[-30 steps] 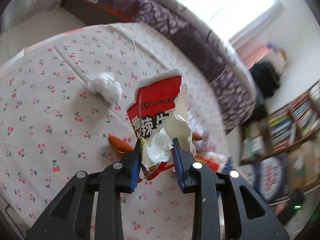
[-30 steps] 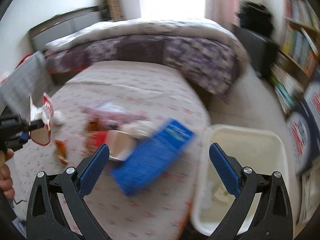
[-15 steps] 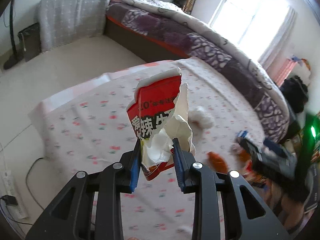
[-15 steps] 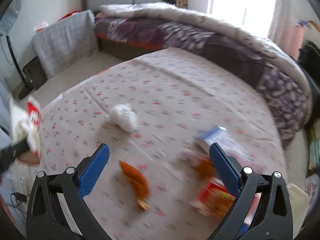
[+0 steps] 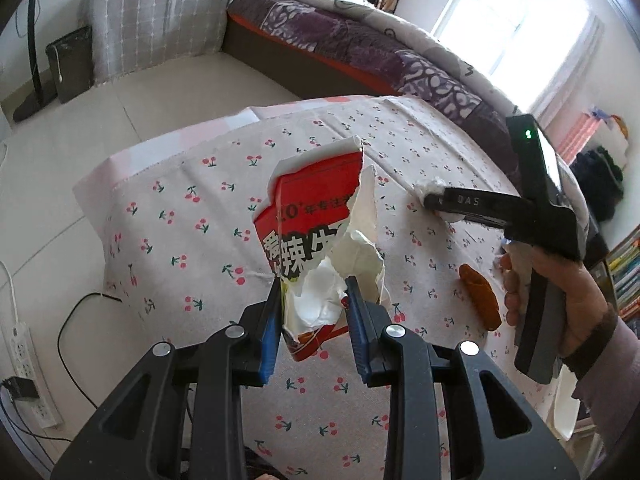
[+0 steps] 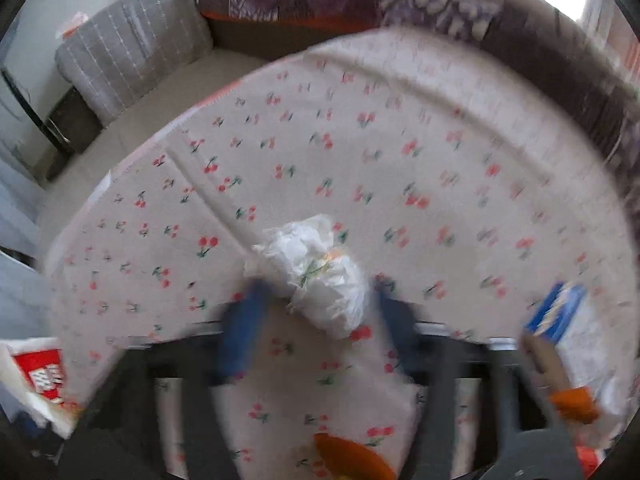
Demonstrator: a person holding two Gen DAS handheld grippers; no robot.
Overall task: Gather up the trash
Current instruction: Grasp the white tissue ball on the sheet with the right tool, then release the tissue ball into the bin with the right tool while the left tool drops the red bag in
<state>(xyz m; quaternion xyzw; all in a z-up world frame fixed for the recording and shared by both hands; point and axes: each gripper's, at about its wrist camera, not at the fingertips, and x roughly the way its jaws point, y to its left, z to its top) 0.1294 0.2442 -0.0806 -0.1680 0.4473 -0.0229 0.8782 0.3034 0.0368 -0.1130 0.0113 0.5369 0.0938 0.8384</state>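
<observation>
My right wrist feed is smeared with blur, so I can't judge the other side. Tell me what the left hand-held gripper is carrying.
Observer: The left hand-held gripper is shut on a torn red-and-white snack wrapper with white paper stuffed inside.
Operator: Report where that wrapper hangs.
Observer: It is upright, lifted above the cherry-print tablecloth.
Operator: Describe my side from there.
Observer: One finger of the right hand-held gripper sits at the crumpled white tissue wad, low over the cloth.

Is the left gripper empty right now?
No, the left gripper has its jaws shut on a torn red and white snack wrapper held above the cherry-print tablecloth.
</observation>
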